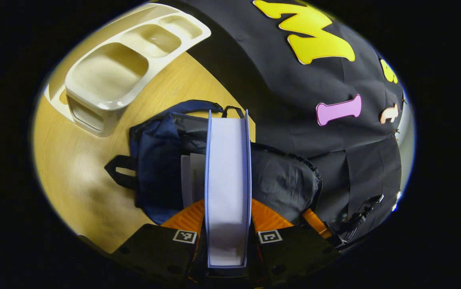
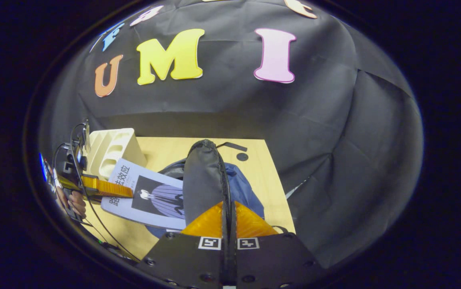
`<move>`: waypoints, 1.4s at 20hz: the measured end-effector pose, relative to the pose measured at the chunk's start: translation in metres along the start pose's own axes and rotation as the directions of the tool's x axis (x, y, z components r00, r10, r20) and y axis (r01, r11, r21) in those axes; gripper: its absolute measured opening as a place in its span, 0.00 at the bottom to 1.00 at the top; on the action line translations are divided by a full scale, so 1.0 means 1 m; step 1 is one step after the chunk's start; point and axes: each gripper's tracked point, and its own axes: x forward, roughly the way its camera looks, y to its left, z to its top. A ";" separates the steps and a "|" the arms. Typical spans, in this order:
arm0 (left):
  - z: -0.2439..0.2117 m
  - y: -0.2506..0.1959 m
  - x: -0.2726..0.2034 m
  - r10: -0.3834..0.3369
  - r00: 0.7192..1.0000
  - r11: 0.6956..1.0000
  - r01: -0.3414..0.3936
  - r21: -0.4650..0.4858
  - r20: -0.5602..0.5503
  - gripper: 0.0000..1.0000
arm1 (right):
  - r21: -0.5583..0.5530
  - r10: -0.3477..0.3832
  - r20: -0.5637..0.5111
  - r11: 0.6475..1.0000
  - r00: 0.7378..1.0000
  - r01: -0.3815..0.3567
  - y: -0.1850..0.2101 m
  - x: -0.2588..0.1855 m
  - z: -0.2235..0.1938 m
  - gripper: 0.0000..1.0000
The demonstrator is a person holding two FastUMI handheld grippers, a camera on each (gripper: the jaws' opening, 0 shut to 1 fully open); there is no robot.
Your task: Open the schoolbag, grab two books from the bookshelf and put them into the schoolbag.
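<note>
Left gripper view: we are looking down on the wooden table [image 1: 74,176], whose far edge is running under the black cloth wall [image 1: 294,112] from twelve towards three o'clock. The cream bookshelf [image 1: 110,76] is lying at ten o'clock, well apart from the navy schoolbag [image 1: 154,160] at centre, with bare wood showing between them and on towards eight o'clock. The left gripper [image 1: 227,224] is clamping a pale-blue book [image 1: 227,188] edge-on between both fingers, over the bag's open mouth, where a sheet of white paper is showing just beside the book at nine o'clock.

In the right gripper view, the right gripper [image 2: 228,220] is pinching the bag's raised black flap [image 2: 202,180], fingers nearly together on its zip edge. At nine o'clock the left gripper [image 2: 106,188] is holding the book [image 2: 150,196] flat against the schoolbag [image 2: 242,188]. Open wood is lying at one o'clock up to the table's [image 2: 262,176] right edge.
</note>
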 end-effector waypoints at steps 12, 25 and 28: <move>-0.016 -0.019 0.058 -0.083 0.997 0.996 0.083 -0.035 -0.009 0.41 | -0.034 -0.011 0.025 0.999 1.000 0.012 0.000 -0.007 0.027 0.00; -0.040 -0.016 0.113 -0.191 0.979 0.977 0.182 -0.110 -0.076 0.48 | -0.053 0.010 0.028 0.999 1.000 -0.009 0.008 -0.008 0.028 0.00; -0.040 -0.012 0.115 -0.177 0.982 0.980 0.169 -0.106 -0.070 0.51 | -0.050 0.016 0.025 0.999 1.000 -0.014 0.009 -0.007 0.026 0.00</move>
